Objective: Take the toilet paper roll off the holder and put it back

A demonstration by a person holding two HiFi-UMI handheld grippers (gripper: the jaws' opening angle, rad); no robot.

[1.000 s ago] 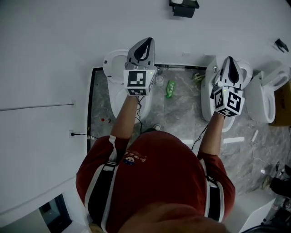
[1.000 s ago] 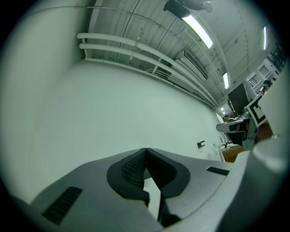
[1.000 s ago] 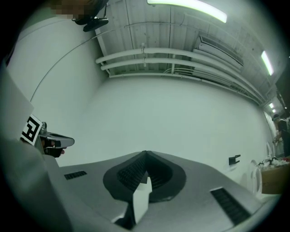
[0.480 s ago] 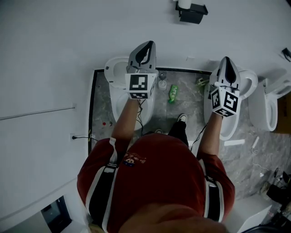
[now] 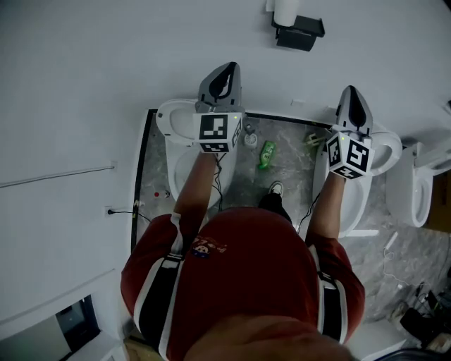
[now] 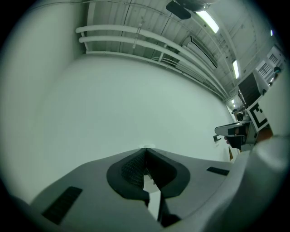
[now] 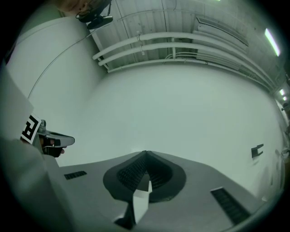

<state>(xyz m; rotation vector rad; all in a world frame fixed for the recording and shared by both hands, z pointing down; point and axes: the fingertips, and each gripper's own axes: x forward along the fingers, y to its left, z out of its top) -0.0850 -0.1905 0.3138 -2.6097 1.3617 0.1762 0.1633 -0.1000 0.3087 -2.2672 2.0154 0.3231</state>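
The white toilet paper roll (image 5: pixel 285 10) sat on the black wall-mounted holder (image 5: pixel 301 33), and its top was cut off by the frame edge. The left tongs (image 5: pixel 223 72) and right tongs (image 5: pixel 352 97) were both pinched shut on nothing, facing the plain white wall (image 5: pixel 84 70). Since a second before, roll and holder had slid further into view, well apart from both tongs.

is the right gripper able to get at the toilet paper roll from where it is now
Probably yes: only bare wall shows between the right gripper and the toilet paper roll on its holder. Its jaws are shut and would have to open first.
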